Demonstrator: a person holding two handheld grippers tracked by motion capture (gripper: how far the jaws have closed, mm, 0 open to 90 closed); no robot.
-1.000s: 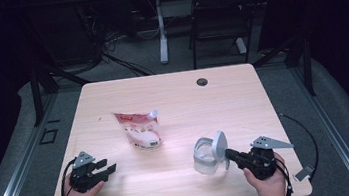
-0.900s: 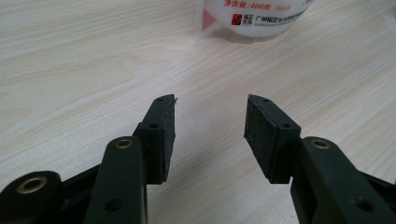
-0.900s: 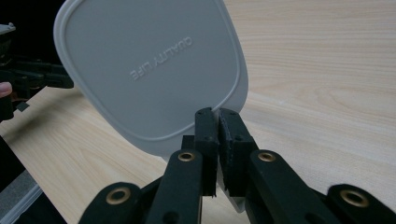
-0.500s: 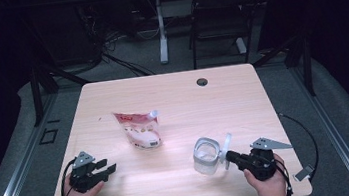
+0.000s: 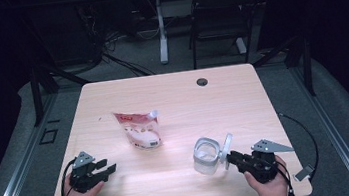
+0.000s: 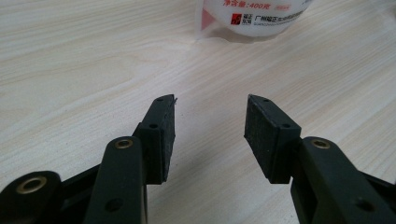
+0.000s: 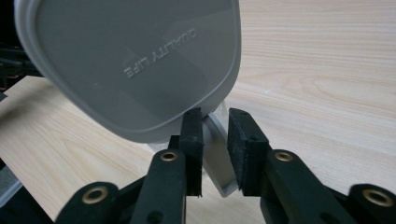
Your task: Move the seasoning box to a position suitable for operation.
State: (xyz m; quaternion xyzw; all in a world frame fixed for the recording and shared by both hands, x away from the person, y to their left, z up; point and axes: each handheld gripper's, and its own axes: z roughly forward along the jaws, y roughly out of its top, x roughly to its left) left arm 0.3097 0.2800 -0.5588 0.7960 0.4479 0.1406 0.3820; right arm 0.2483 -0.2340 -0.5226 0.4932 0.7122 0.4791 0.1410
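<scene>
A white pouch (image 5: 138, 128) with a red top lies flat at the table's middle left; its lower edge with red print (image 6: 254, 18) is ahead of the left gripper's jaws. My left gripper (image 5: 105, 166) (image 6: 210, 102) rests near the front left, open and empty. A clear square container (image 5: 206, 155) stands upright at the front right with its grey lid (image 5: 227, 144) (image 7: 130, 60) swung up on its right side. My right gripper (image 5: 232, 157) (image 7: 214, 116) is shut on the lid's grey tab.
The wooden table (image 5: 214, 108) has a round cable hole (image 5: 202, 82) near its far edge. A black cable (image 5: 302, 127) loops off the right side. A chair (image 5: 218, 22) and a desk leg (image 5: 161, 29) stand beyond the table on the dark floor.
The container has gone from leaning to standing upright, its opening now facing up. The lid sits a little lower at its right. My left gripper has not moved.
</scene>
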